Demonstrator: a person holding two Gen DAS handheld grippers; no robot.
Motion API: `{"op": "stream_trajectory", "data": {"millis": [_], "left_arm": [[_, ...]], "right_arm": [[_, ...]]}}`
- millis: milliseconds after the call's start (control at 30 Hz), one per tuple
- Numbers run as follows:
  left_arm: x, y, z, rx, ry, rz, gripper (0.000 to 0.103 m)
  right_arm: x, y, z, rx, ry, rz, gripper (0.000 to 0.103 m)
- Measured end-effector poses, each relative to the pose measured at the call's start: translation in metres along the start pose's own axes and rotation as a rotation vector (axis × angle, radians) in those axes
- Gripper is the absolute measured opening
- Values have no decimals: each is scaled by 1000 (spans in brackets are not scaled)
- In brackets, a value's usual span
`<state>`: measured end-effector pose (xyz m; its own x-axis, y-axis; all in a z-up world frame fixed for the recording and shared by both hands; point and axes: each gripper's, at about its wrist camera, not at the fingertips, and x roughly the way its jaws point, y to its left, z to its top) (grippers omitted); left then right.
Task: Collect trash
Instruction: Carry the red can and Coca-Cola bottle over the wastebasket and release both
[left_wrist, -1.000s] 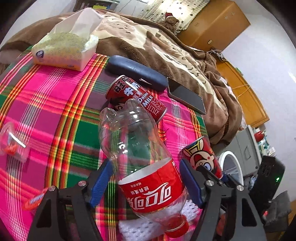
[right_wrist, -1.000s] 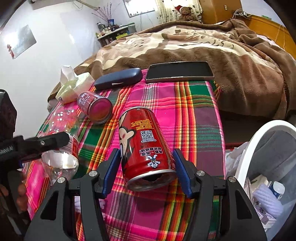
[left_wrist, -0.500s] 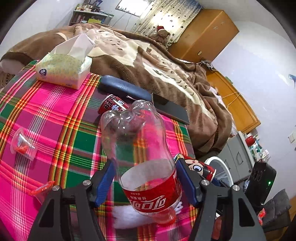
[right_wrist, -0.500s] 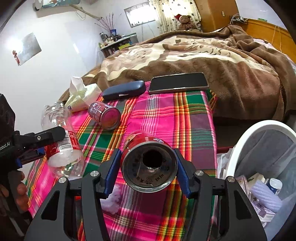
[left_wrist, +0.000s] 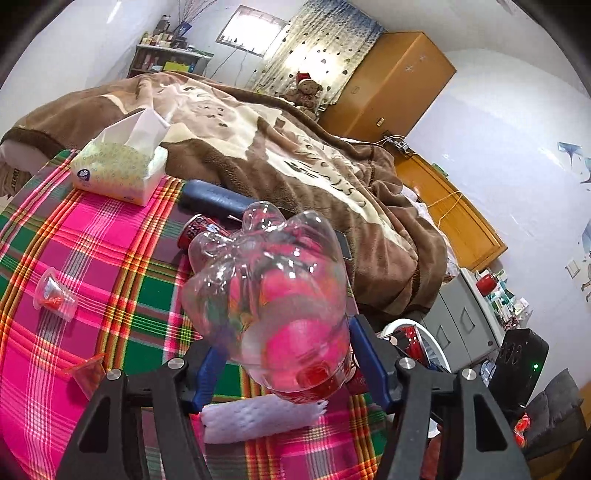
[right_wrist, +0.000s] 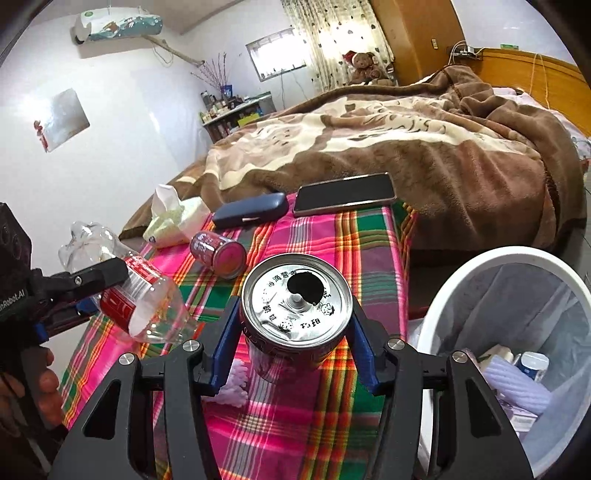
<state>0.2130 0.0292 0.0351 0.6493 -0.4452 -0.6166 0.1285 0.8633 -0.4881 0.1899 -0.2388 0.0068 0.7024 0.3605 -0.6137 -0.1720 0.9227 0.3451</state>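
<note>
My left gripper (left_wrist: 288, 362) grips a clear cola bottle (left_wrist: 273, 295) with a red label. Its jaws are closing on it, and the bottle hangs above the plaid cloth with its base toward the camera. The right wrist view shows the same bottle (right_wrist: 140, 295) at the left. My right gripper (right_wrist: 295, 341) holds a red can (right_wrist: 295, 295) off the cloth, its open silver top facing the camera, and its jaws are closing on the can's sides. A second red can (right_wrist: 218, 253) lies on its side further back. A white bin (right_wrist: 461, 273) with trash in it stands to the right.
On the plaid cloth (left_wrist: 110, 266) lie a white paper wad (left_wrist: 258, 417), a small clear cup (left_wrist: 53, 295) and a red wrapper (left_wrist: 85, 369). Along the back sit a tissue box (left_wrist: 118, 173), a dark case (right_wrist: 251, 214) and a phone (right_wrist: 345, 194). Behind them is a bed with a brown blanket.
Both grippers have risen off the cloth with their loads. The bottle has tipped so its base faces the camera. The can, which lay on the cloth, now shows its top.
</note>
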Motion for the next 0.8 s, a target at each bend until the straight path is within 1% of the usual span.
{"op": "stream_trajectory", "data": {"millis": [167, 433, 600, 800], "left_arm": [[-4, -18, -4, 29, -3, -19, 64], [2, -64, -12, 93, 7, -76, 64], [21, -101, -21, 143, 44, -107, 64], [47, -146, -33, 211, 81, -136, 64]], "right_arm": [[-18, -8, 1, 5, -33, -13, 55], [-52, -37, 2, 27, -85, -80, 55], [-73, -64, 1, 55, -106, -143, 55], [-86, -96, 0, 82, -98, -218, 55]]}}
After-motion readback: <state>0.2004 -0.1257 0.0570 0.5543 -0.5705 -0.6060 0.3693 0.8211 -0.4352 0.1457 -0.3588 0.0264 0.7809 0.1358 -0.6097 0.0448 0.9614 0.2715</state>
